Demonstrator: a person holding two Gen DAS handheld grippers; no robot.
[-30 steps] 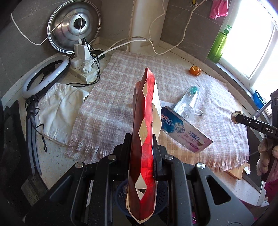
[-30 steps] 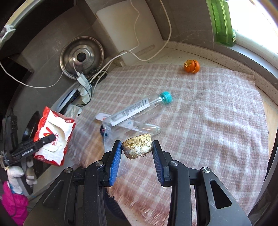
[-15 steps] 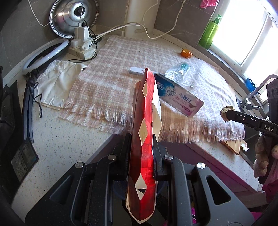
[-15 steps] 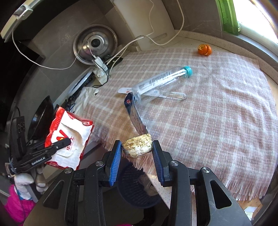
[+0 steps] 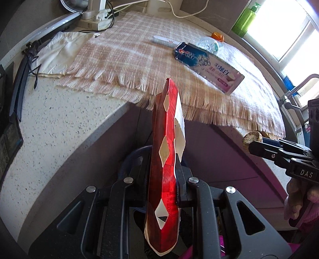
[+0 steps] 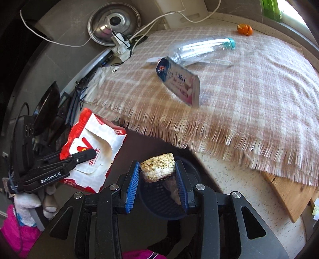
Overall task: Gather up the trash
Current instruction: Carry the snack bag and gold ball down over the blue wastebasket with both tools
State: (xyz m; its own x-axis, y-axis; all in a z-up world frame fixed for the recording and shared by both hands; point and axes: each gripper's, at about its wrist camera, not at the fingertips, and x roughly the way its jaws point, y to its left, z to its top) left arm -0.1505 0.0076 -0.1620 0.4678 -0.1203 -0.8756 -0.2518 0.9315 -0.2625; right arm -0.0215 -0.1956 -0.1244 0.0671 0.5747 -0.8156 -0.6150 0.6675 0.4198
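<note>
My left gripper (image 5: pixel 162 165) is shut on a flattened red and white wrapper (image 5: pixel 166 159), seen edge-on in the left wrist view and face-on as the same wrapper (image 6: pixel 93 147) in the right wrist view. My right gripper (image 6: pixel 157 175) is shut on a short piece of corn cob (image 6: pixel 157 169). Both hang off the counter's front edge, above a dark blue mesh bin (image 6: pixel 159 201) on the floor. A toothpaste box (image 6: pixel 179 81), a clear plastic bottle (image 6: pixel 201 47) and an orange peel (image 6: pixel 244 29) lie on the plaid cloth (image 6: pixel 249 83).
The speckled counter (image 5: pixel 59 123) curves along the left. A white rag (image 5: pixel 57 51), power strip (image 5: pixel 95 17) with cables and a ring light (image 5: pixel 49 25) sit at the back left. A green bottle (image 5: pixel 246 20) stands by the window. A wooden board (image 6: pixel 289 195) pokes out under the cloth.
Both grippers have drawn back from the cloth and sunk past the counter's edge, each keeping its load. The blue bin has come into view under them.
</note>
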